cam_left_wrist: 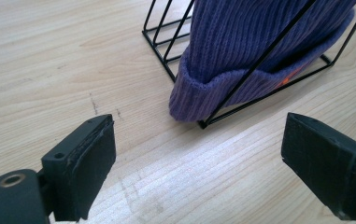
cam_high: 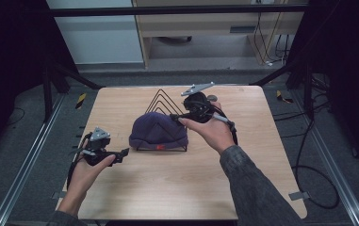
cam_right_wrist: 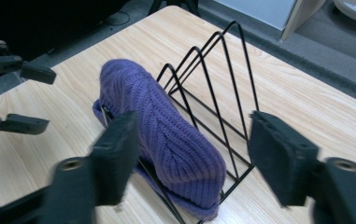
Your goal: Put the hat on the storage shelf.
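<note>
At the middle of the worktop [cam_high: 120,197] a purple knit hat [cam_high: 158,131] sits in the black wire rack [cam_high: 164,101]. My left tongs [cam_high: 123,154] hover spread near its left; my right tongs [cam_high: 176,117], spread, hang above its right end.

This looks like a lab recording cell: a light wooden bench [cam_high: 139,188] stands inside a dark metal frame [cam_high: 177,10], with black curtains at three and nine o'clock, loose cables [cam_high: 316,188] on grey carpet, and pale cabinets [cam_high: 215,28] at twelve o'clock.
</note>
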`<state>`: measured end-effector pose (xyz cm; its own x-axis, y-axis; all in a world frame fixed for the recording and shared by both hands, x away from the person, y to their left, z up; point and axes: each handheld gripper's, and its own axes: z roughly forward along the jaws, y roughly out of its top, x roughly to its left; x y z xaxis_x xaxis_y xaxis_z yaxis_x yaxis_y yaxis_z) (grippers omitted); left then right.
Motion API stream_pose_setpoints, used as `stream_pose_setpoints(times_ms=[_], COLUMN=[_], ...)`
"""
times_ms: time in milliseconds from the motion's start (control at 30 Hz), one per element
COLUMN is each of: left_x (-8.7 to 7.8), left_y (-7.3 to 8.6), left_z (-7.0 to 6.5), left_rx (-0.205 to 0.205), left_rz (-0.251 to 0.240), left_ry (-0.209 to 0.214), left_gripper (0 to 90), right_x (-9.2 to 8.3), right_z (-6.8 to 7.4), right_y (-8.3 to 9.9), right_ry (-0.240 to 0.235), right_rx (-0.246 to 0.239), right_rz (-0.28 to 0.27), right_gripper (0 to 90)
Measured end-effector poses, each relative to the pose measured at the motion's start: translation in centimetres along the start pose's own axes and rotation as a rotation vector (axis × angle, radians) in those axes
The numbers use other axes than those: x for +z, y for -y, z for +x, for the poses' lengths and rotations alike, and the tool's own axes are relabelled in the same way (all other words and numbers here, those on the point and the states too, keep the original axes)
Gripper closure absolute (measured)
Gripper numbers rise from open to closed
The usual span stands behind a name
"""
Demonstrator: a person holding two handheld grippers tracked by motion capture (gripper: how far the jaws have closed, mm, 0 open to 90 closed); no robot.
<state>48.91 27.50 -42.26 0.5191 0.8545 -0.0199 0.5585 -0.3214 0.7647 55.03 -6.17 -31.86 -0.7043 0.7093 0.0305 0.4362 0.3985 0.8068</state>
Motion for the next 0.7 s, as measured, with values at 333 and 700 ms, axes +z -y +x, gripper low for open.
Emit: stream_pose_setpoints(times_ms=[333, 700], left_x=[-0.9, -1.3], left_y=[0.5, 1.3], left_z=[0.1, 0.2], left_rx=[-0.019, -0.042], left_rz=[-0.022, -0.033], left_ry=[-0.012, -0.018], left_gripper=[6.5, 5.1], right_x=[-2.2, -4.4], right_z=[-0.6, -1.4], right_y=[1.2, 2.6], right_ry=[0.043, 0.048], right_rx=[-0.034, -0.058], right_rz=[-0.056, -0.093], right_gripper=[11.9, 7.5])
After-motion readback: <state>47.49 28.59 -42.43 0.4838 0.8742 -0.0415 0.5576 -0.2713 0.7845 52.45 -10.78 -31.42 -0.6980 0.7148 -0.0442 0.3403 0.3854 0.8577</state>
